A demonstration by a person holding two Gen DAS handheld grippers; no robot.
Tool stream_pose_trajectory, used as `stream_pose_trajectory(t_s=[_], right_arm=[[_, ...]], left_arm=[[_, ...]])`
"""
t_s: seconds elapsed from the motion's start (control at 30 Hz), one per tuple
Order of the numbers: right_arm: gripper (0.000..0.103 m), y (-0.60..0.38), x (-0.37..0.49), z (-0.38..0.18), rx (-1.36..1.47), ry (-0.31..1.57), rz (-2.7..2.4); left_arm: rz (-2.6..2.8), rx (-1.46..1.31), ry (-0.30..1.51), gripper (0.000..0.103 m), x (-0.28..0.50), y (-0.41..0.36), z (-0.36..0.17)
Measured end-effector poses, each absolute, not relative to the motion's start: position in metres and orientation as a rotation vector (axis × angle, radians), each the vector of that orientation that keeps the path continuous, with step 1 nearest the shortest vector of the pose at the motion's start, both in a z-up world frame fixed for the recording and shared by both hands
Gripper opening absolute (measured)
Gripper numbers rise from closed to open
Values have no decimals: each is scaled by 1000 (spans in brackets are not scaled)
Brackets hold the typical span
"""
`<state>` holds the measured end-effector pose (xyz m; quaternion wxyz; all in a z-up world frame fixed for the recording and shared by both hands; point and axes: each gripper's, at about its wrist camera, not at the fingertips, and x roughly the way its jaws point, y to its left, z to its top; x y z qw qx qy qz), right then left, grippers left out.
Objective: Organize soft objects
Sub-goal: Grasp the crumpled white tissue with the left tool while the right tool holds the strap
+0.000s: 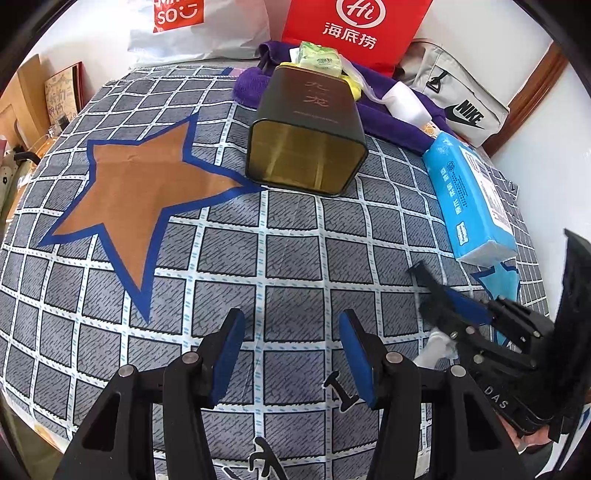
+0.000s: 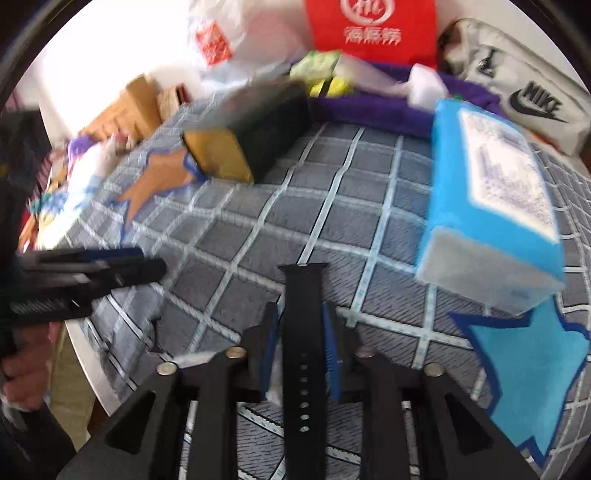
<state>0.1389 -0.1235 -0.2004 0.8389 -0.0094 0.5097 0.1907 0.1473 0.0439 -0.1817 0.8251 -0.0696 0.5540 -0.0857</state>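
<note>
A dark tin box (image 1: 308, 140) lies on its side on the checked cloth (image 1: 258, 251), its open gold mouth facing me; it also shows in the right wrist view (image 2: 243, 133). My left gripper (image 1: 291, 350) is open and empty, low over the cloth in front of the tin. My right gripper (image 2: 301, 347) is shut on a black watch strap (image 2: 304, 332), which sticks out forward between the pads. The right gripper also shows at the left wrist view's right edge (image 1: 465, 310), with the strap (image 1: 424, 275) pointing toward the tin.
A blue tissue pack (image 1: 469, 199) lies to the right (image 2: 491, 206). Behind the tin are a purple towel (image 1: 391, 118), green and white packets (image 1: 321, 59), a red bag (image 1: 351, 29), a white plastic bag (image 1: 207, 29) and a grey Nike pouch (image 1: 458, 103).
</note>
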Motion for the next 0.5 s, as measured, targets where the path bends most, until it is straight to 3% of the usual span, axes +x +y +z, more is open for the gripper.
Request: stream_pose_trajectory(t_s=[0.1, 0.5], right_arm=[[19, -126, 140, -195, -12, 1049, 363], [19, -157, 139, -173, 31, 980, 288]], left_arm=[[-177, -154, 1177, 51, 147, 48, -182], [-229, -167, 1160, 51, 144, 45, -179]])
